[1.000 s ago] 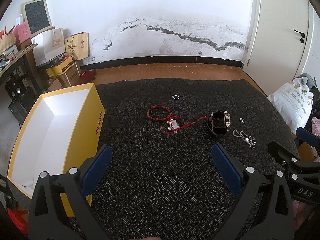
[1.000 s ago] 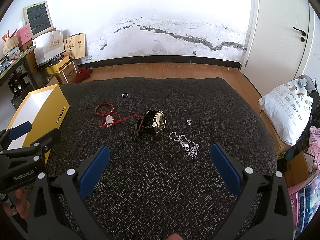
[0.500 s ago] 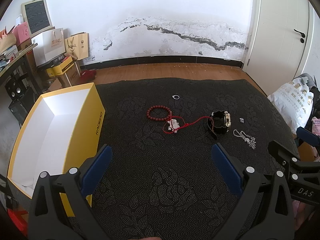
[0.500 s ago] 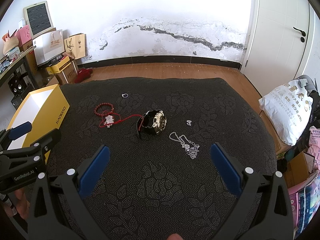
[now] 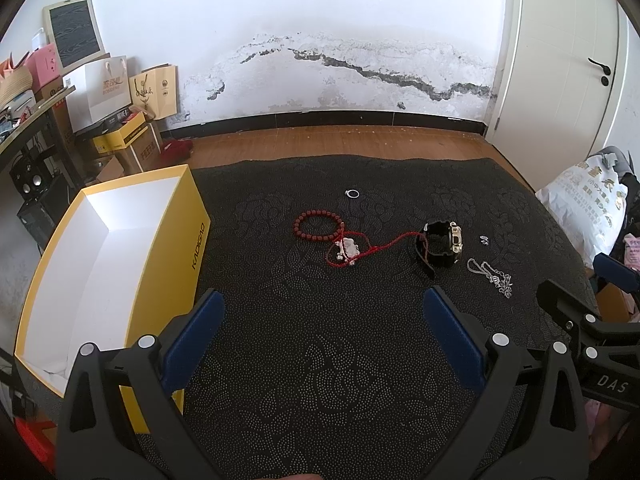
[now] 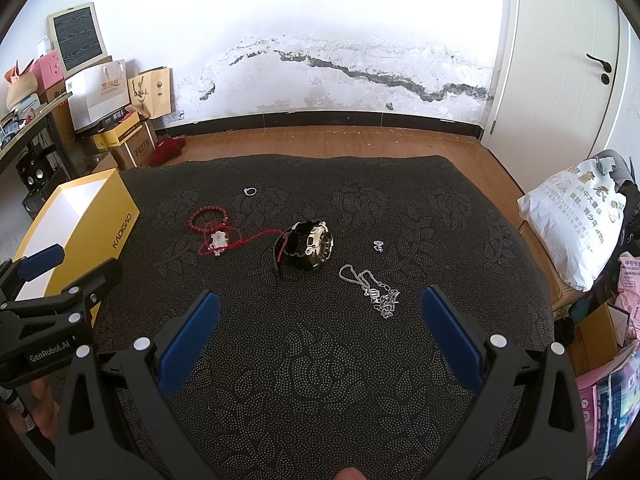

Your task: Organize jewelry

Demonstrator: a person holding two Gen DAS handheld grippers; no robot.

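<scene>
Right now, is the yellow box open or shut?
Open: the yellow box has no lid on, and its white inside shows, with no jewelry visible in it.

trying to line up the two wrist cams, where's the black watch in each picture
Left wrist view: the watch lies right of centre on the dark mat, just left of the silver chain.
Right wrist view: the watch sits near the middle of the picture, with the silver chain to its lower right.
Shared landmark: the yellow box at the mat's left edge; a red cord runs from the watch toward it.
</scene>
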